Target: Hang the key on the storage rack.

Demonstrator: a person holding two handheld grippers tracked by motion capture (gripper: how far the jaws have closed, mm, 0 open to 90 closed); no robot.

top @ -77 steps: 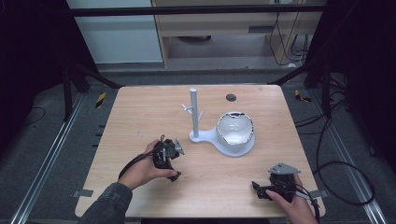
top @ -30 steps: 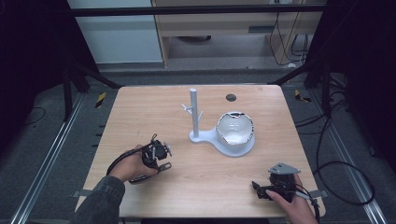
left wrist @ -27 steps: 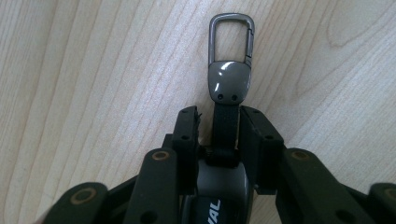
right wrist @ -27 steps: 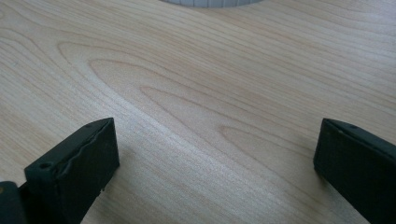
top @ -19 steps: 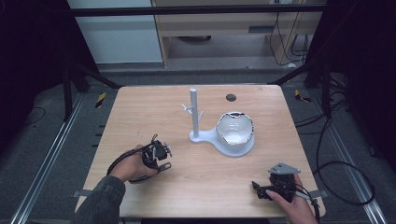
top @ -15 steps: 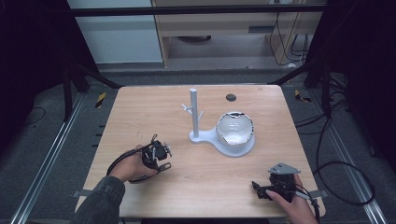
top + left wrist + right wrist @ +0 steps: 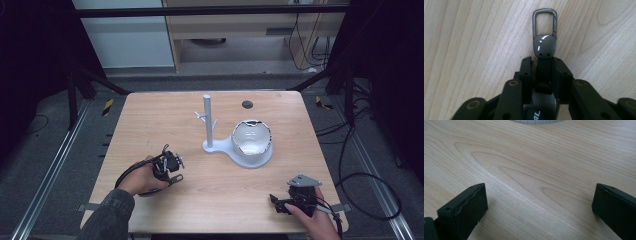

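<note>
A key fob with a grey metal clip (image 7: 544,30) and a black strap lies low over the wooden table (image 7: 150,125). My left gripper (image 7: 543,62) is shut on the strap just behind the grey cap; its jaws have just been closing with the strap between them. In the high view the left gripper (image 7: 170,165) sits left of centre, with the fob's clip (image 7: 175,178) poking out toward the near side. My right gripper (image 7: 279,204) rests at the near right. In its own view the right gripper (image 7: 539,205) is open with only bare wood between the jaws.
A white stand with an upright post (image 7: 207,120) and a shiny bowl (image 7: 252,139) on its base sits at the table's middle. Its base rim (image 7: 536,121) edges the top of the right gripper view. A dark round hole (image 7: 247,104) lies near the far edge.
Since the earliest frame my left hand has drawn back toward the near left with the fob. Over the last second both hands have kept still.
</note>
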